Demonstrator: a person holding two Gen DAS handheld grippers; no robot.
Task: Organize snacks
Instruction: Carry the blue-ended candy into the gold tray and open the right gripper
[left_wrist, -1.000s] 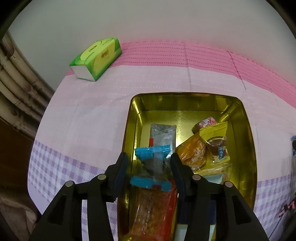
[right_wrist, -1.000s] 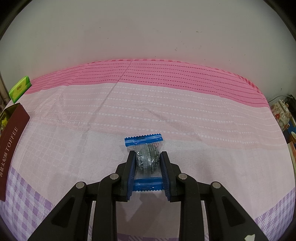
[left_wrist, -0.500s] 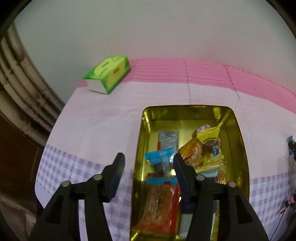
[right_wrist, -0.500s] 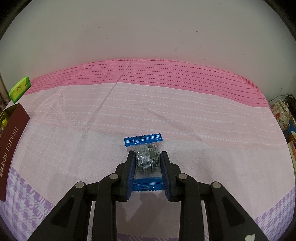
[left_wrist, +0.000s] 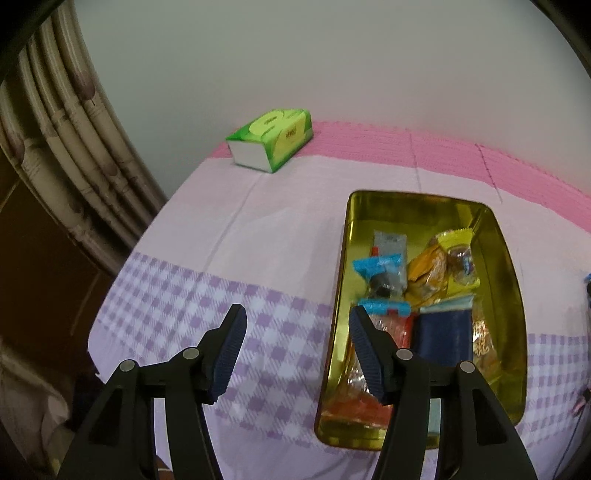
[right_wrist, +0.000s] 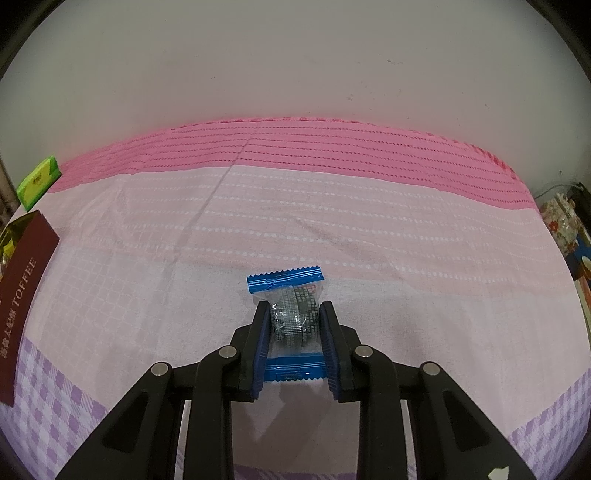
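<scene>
1. The right gripper (right_wrist: 293, 341) pinches a blue-ended packet (right_wrist: 291, 321) across its clear middle, both pads pressed on the wrap. The packet lies flat on the table (right_wrist: 369, 240), near the front edge and about midway along it.
2. The left gripper (left_wrist: 295, 349) is spread and holds nothing. It hangs over the table's front left part, one pad above the checked cloth, the other over the tin's left wall.
3. The tin (left_wrist: 515, 291) sits left of the packet, well apart from it, and already holds a matching packet (left_wrist: 384, 282) among other wrapped snacks. A green tissue box (left_wrist: 271, 139) stands at the back left corner.
4. The step in hand, as I judge it, is carrying the packet to the tin.
5. To do it well: lift straight off the cloth before moving sideways, so the wrap does not drag.
6. Keep the pinch light; the contents look crushable.
7. Clear the tin's wall, then release low over a bare patch of its floor.
</scene>
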